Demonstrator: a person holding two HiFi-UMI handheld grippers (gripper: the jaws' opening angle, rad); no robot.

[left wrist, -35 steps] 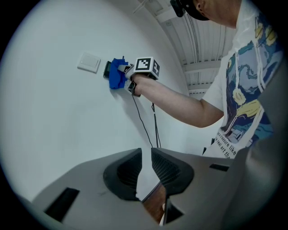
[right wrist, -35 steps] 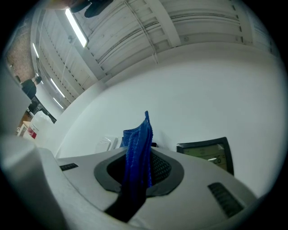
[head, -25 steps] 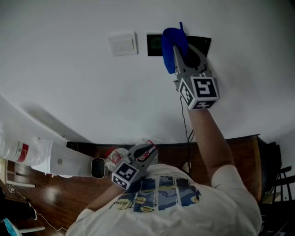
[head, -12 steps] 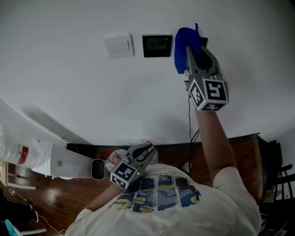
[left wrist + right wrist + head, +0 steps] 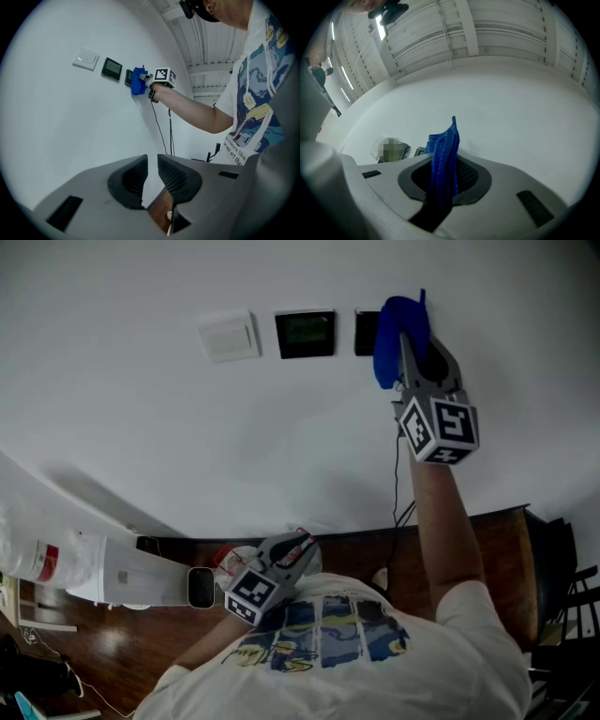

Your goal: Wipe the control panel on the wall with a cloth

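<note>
On the white wall hang a dark control panel with a green screen [image 5: 306,333] and a second dark panel [image 5: 366,332] to its right. A blue cloth [image 5: 395,341] is pressed against that second panel and covers most of it. My right gripper [image 5: 407,336] is raised to the wall and shut on the cloth [image 5: 444,154], which stands up between its jaws. In the left gripper view the cloth [image 5: 138,80] sits just right of the green-screen panel [image 5: 112,69]. My left gripper [image 5: 292,554] hangs low by the person's chest, jaws close together and empty [image 5: 151,180].
A white switch plate [image 5: 229,336] is left of the panels. A black cable [image 5: 397,474] runs down the wall to a dark wooden table [image 5: 469,540]. A white appliance [image 5: 131,570] lies at the lower left. A dark chair [image 5: 562,587] stands at the right.
My right gripper has slid the blue cloth rightward along the wall, off the green-screen panel and onto the dark panel beside it. The left gripper has stayed put.
</note>
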